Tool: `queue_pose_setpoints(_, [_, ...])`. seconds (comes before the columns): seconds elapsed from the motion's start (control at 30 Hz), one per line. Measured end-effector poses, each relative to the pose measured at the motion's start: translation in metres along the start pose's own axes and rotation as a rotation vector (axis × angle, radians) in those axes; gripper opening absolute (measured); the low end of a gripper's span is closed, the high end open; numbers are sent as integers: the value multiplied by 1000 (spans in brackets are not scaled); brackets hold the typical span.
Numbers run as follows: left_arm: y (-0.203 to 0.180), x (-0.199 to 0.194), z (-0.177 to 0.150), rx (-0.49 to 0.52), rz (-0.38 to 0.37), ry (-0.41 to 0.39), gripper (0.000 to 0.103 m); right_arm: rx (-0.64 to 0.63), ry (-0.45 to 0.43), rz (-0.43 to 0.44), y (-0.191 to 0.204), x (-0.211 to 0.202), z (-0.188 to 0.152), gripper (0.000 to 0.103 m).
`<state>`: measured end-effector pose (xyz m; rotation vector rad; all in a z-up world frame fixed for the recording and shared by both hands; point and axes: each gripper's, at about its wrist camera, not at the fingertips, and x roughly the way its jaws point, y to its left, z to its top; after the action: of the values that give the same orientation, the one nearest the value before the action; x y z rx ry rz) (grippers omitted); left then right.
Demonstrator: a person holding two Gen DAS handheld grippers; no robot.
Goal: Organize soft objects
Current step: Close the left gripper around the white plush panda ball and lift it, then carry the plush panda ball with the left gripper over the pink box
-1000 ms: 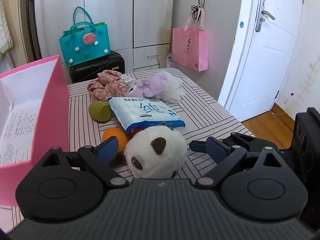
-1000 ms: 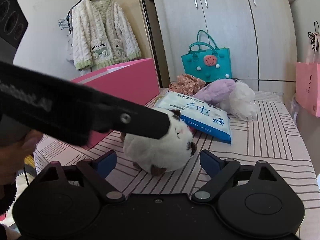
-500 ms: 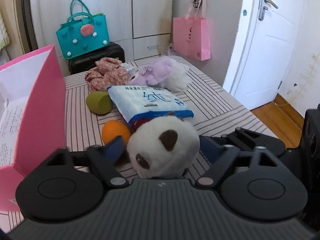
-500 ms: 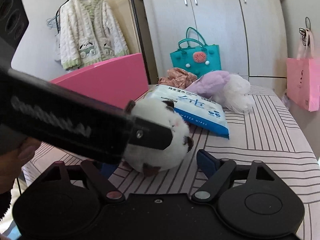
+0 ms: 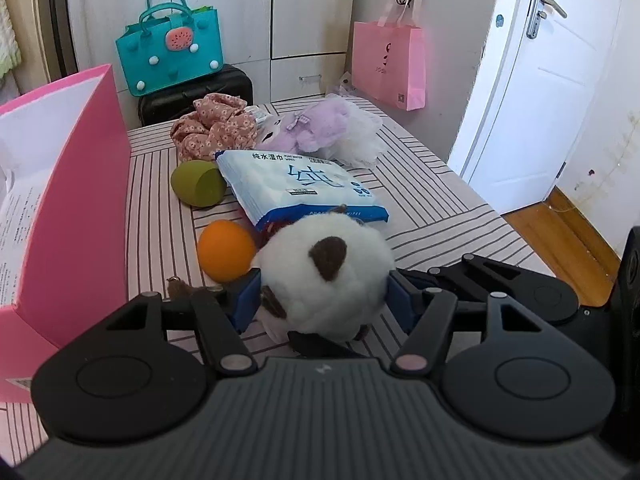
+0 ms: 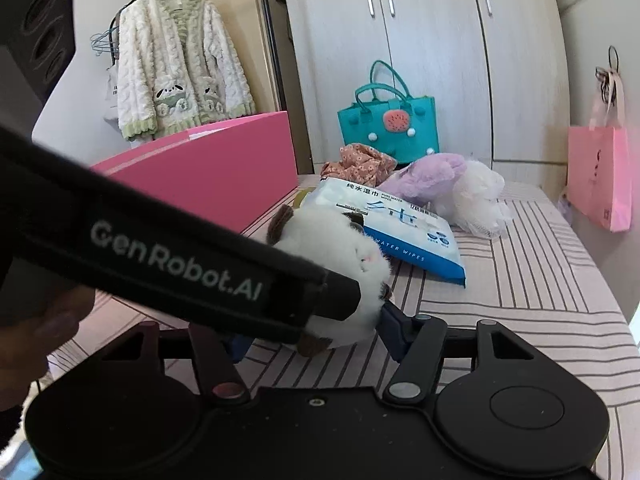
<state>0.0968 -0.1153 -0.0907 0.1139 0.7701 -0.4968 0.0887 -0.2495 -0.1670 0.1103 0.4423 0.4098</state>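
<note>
Both sets of jaws have just been closing, and each now presses on the same plush (image 5: pixel 324 280). In the left wrist view the left gripper (image 5: pixel 320 298) has a blue pad against each flank of the toy, its fur bulging over them. In the right wrist view the right gripper (image 6: pixel 316 332) has its right pad against the toy's lower edge; its left pad is mostly hidden behind the left gripper's black body, which crosses the frame, so that contact is judged rather than seen.

The plush should be very light, soft and springy. It will squash under the pads and could squirm out if pinched near an edge, so the round middle of the body is the place to hold, as the left pads do now. Nothing about it looks fragile or slippery.

It is a round white ball of fur with dark brown ears and patches and a small pink mark on the face.

Just beyond the jaws lie an orange ball (image 5: pixel 226 250) and a wipes pack (image 5: pixel 300 186); further out, a green cup (image 5: pixel 198 182), floral cloth (image 5: pixel 214 130) and a purple plush (image 5: pixel 316 132). Left of the jaws stands an open pink box (image 5: pixel 80 208), probably the destination.
</note>
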Motion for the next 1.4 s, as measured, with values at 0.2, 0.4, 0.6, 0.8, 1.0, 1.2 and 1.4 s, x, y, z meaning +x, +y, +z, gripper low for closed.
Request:
queue_pose_setpoints(0.2, [4,-3,9,-7,-26,72,63,41,73,10,2,0,12,65])
queue_pose_setpoints(0.4, [5,-17,15,-25,-30,119,62,32,163,24,10,-6,29,65])
queue_pose_setpoints(0.6, [14,-35,23,-60,-74,160,62,22,234,31,21,-18,47,65])
queue_pose_setpoints(0.8, [23,-51,26,-63,-105,207,62,14,293,60,36,-26,61,67])
queue_pose_setpoints(1.0, [40,-76,27,-86,-134,211,61,-16,300,81,58,-39,76,67])
queue_pose_setpoints(1.2, [58,-107,28,-113,-169,211,61,-57,297,123,81,-55,95,67])
queue_pose_setpoints(1.4, [70,-136,26,-143,-183,195,61,-141,273,140,109,-73,112,67])
